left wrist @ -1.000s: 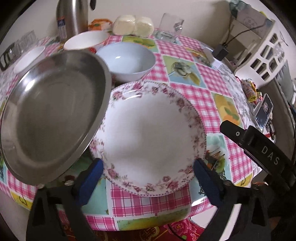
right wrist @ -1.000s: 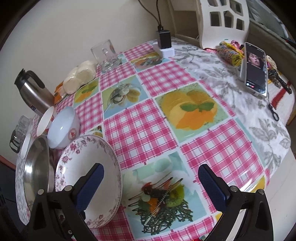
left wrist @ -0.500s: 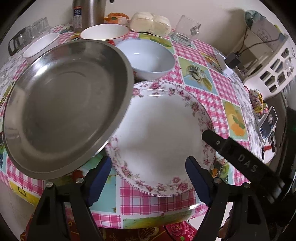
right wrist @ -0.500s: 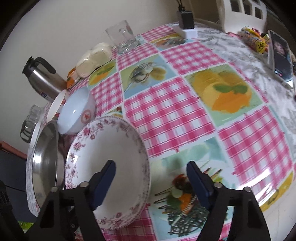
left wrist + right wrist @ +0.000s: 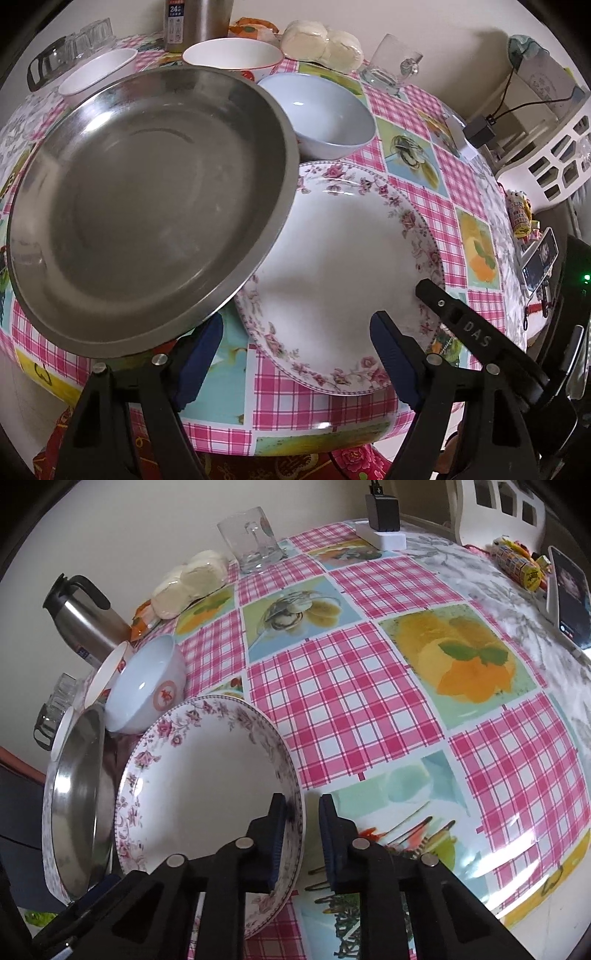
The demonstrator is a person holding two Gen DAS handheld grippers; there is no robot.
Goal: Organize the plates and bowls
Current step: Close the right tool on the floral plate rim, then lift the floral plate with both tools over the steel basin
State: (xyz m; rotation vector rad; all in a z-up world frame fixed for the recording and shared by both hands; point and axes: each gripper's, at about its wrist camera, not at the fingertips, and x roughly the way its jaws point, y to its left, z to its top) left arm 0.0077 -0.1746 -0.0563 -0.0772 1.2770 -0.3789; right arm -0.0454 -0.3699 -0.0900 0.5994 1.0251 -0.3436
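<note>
A white plate with a pink floral rim (image 5: 343,266) (image 5: 207,775) lies near the table's front edge. A steel plate (image 5: 147,199) (image 5: 74,797) overlaps its left edge. My right gripper (image 5: 303,827) straddles the floral plate's right rim, fingers nearly closed on it; it shows as a black finger (image 5: 476,332) in the left wrist view. My left gripper (image 5: 295,354) is open, its left finger under the steel plate's front edge, its right finger at the floral plate's front rim. A pale blue bowl (image 5: 325,110) (image 5: 147,686) and two white bowls (image 5: 232,55) (image 5: 98,70) stand behind.
A steel thermos (image 5: 85,620), wrapped buns (image 5: 192,579), a glass mug (image 5: 251,539) and a rack of glasses (image 5: 70,48) line the back. A charger (image 5: 384,506), a phone (image 5: 569,594) and a candy roll (image 5: 517,565) lie at the right. The checked tablecloth (image 5: 347,686) covers the table.
My right gripper moved left onto the floral plate's rim and closed from wide open to a narrow gap. My left gripper moved in toward the steel plate and narrowed a little.
</note>
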